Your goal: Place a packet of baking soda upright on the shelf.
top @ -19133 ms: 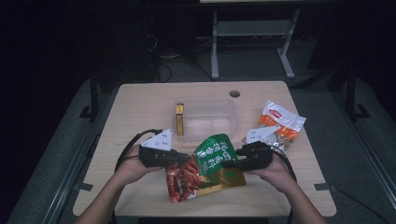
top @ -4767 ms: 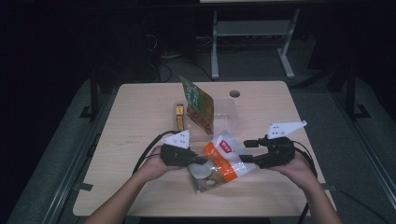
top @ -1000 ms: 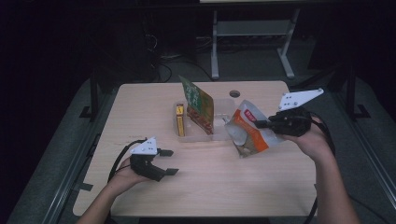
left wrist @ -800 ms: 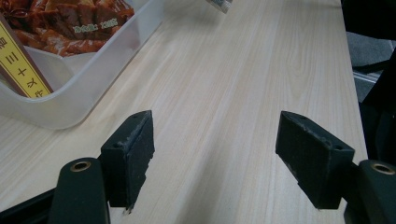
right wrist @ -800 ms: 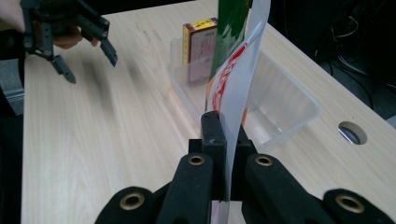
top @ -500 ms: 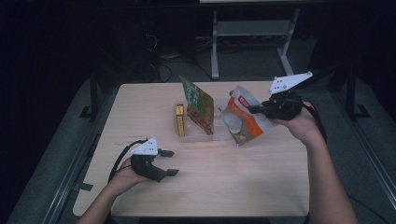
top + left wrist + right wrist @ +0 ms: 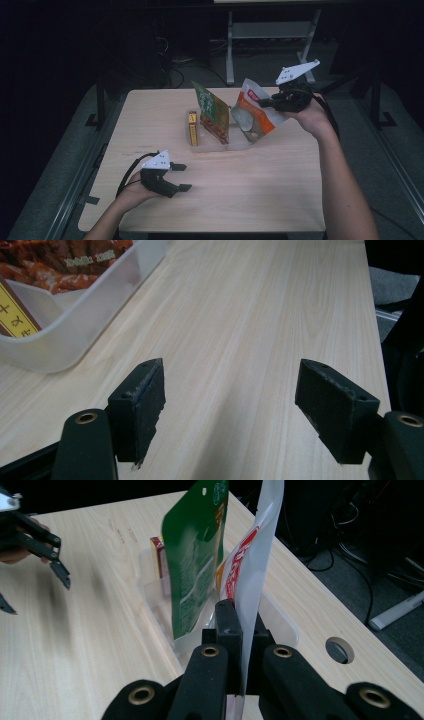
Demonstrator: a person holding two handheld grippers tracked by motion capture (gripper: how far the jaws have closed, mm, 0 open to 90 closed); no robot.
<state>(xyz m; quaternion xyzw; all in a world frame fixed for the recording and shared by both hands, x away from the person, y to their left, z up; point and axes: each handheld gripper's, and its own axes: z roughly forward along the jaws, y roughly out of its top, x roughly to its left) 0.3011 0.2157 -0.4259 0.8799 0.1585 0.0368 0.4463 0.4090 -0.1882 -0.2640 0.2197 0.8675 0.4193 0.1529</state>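
A white and orange snack pouch (image 7: 252, 112) hangs edge-on over the right part of a clear plastic bin (image 7: 235, 145). My right gripper (image 7: 267, 103) is shut on the pouch's upper edge. In the right gripper view the jaws pinch the pouch (image 7: 260, 555) just right of an upright green pouch (image 7: 192, 555). That green pouch (image 7: 212, 112) leans in the bin beside a yellow box (image 7: 192, 129). Near the table's front left, my left gripper (image 7: 181, 177) rests open. Only bare wood lies between its pads (image 7: 142, 410).
The wooden table (image 7: 250, 190) has a round cable hole (image 7: 340, 650) beyond the bin (image 7: 280, 625). A bin corner (image 7: 75, 330) lies ahead and to the left of the left gripper. Dark floor, cables and a metal stand lie past the far edge.
The right hand has carried the orange pouch up and toward the far side, over the bin beside the green pouch. The left hand has stayed put.
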